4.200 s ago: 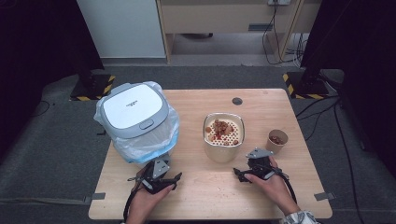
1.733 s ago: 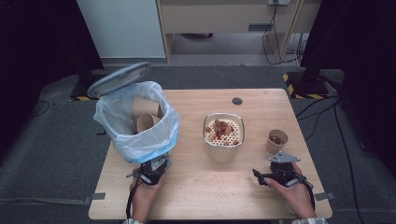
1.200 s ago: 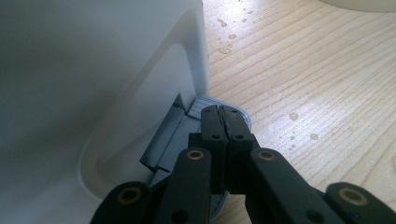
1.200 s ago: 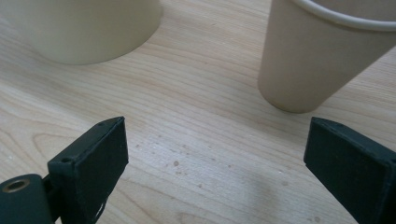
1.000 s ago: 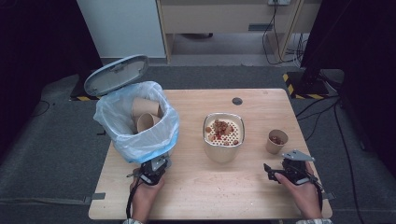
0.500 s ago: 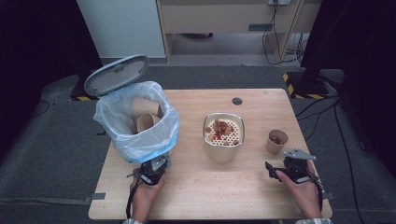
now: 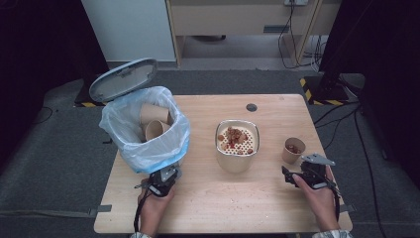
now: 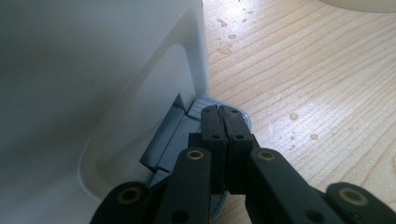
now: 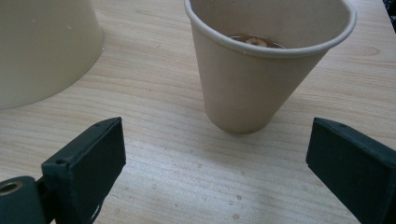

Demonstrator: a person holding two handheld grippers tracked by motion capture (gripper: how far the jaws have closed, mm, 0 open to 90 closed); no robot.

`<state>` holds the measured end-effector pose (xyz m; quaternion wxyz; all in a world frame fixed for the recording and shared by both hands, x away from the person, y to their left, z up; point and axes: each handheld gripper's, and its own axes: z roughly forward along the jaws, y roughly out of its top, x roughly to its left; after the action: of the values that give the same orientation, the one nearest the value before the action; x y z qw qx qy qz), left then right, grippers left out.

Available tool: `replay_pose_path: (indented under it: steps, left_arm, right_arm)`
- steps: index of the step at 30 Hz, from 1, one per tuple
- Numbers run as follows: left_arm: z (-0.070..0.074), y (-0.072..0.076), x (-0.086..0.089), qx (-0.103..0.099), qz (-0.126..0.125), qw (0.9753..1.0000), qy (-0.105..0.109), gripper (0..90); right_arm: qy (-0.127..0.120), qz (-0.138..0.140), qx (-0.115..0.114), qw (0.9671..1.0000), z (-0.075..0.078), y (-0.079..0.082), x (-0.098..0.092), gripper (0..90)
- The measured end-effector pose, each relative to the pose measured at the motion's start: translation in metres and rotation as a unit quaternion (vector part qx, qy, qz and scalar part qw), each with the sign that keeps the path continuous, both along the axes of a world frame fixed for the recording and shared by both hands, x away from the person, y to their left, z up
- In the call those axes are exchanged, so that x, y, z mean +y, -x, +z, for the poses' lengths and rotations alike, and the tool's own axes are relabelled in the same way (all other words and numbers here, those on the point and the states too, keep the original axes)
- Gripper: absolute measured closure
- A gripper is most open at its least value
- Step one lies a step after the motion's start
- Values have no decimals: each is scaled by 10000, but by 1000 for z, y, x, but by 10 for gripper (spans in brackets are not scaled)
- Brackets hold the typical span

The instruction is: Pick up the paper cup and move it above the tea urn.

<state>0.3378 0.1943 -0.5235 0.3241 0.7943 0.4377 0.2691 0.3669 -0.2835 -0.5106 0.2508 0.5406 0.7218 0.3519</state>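
High view: since 4.2 s ago the bin lid (image 7: 123, 79) has swung up; the left gripper (image 8: 223, 122), jaws together, presses the bin's pedal (image 8: 196, 116). The right gripper (image 7: 292, 174), jaws apart, has moved beside the paper cup (image 9: 261, 65) at the table's (image 7: 208, 208) right edge.

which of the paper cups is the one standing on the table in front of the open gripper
The lone paper cup at the table's right, upright with food bits inside, faces the open right gripper. The other two cups sit discarded inside the bagged bin.

Bin lid (image 7: 123, 79) up, right tool (image 7: 292, 174) rightward
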Motion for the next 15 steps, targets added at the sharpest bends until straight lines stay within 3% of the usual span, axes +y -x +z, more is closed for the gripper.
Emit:
replay_pose_path:
  steps: [5, 15]
  left_arm:
    - [0, 0, 0, -8, 5, 10000, -24, 880]
    - [0, 0, -1, -10, 12, 10000, -27, 881]
  right_arm:
    - [-104, -73, 25, 9999, 3, -3, -3, 45]
    - [-88, -141, 49, 9999, 17, -19, -12, 51]
